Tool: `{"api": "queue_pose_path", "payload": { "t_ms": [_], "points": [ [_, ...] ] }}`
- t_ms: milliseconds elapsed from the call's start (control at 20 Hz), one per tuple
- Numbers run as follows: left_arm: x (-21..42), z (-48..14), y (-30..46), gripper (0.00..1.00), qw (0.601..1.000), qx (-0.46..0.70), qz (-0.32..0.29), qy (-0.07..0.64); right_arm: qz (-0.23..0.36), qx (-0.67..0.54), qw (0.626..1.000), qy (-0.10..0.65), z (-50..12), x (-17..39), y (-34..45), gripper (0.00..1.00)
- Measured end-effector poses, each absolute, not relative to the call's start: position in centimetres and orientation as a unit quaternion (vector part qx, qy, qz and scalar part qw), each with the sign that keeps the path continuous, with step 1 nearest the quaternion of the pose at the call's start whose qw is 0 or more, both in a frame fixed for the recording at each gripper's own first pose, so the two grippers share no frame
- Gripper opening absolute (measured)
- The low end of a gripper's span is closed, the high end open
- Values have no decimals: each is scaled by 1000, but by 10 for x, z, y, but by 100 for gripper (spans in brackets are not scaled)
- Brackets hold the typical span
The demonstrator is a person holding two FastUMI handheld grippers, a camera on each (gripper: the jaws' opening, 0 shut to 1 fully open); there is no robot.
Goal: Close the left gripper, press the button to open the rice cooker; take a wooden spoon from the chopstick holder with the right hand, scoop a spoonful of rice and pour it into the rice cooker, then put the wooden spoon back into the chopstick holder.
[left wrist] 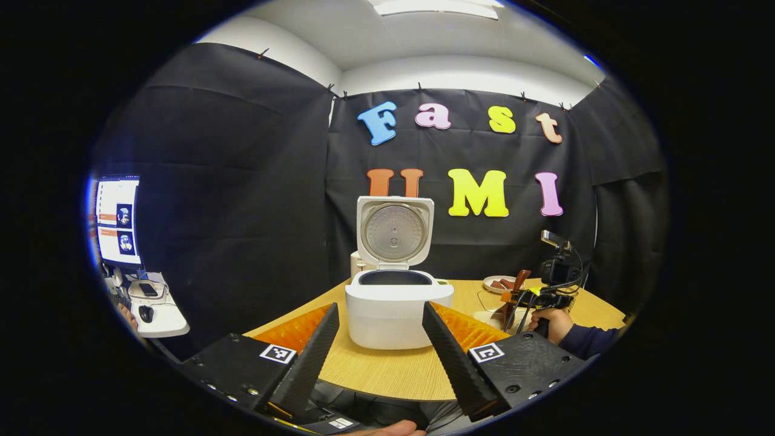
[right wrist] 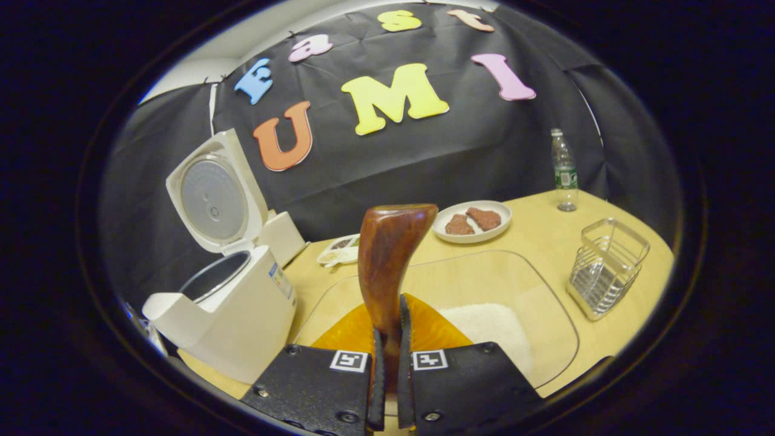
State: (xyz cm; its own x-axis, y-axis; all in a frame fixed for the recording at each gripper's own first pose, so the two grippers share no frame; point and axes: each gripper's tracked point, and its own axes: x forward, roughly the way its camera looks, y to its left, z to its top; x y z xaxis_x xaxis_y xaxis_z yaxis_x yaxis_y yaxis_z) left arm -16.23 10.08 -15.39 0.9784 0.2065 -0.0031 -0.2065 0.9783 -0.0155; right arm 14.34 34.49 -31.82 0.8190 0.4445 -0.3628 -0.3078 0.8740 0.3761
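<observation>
Wooden spoon (right wrist: 387, 260) stands pinched between the two fingers of the right tool (right wrist: 388, 369), its bowl end up and its handle running down between the pads. Just beyond that tool, in the right gripper view, a clear shallow tray (right wrist: 548, 315) lies on the desk (right wrist: 605, 212) with a heap of white rice (right wrist: 493, 330) in it. To the right of the tray sits a wire chopstick holder (right wrist: 608, 266), with nothing standing in it. Behind the tray is a white plate (right wrist: 472, 221) with two brown pieces on it, and farther right a plastic bottle (right wrist: 564, 172) near the desk's edge. To the left stands the white rice cooker (right wrist: 233, 303), its lid (right wrist: 215, 194) swung up and the dark inner pot showing.

In the left gripper view the left tool (left wrist: 378, 345) has its fingers spread wide apart, holding nothing, low over the near edge of the desk. The rice cooker lies straight ahead between them, lid upright. At the right a hand (left wrist: 551, 324) grips the other tool, the spoon (left wrist: 514, 293) in it. Far left, a monitor (left wrist: 118, 221) stands on a side desk.
</observation>
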Motion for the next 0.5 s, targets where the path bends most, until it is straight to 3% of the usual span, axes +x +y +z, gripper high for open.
{"api": "queue_pose_path", "payload": {
  "t_ms": [250, 500],
  "points": [
    [-162, -155, 96, 89, 995, -3, 101, 4, 212, 262, 905, 259, -310, 146, 346, 13],
    [-159, -154, 92, 88, 995, 8, 100, 3, 181, 359, 882, 247, -296, 158, 305, 13]
  ]
}}
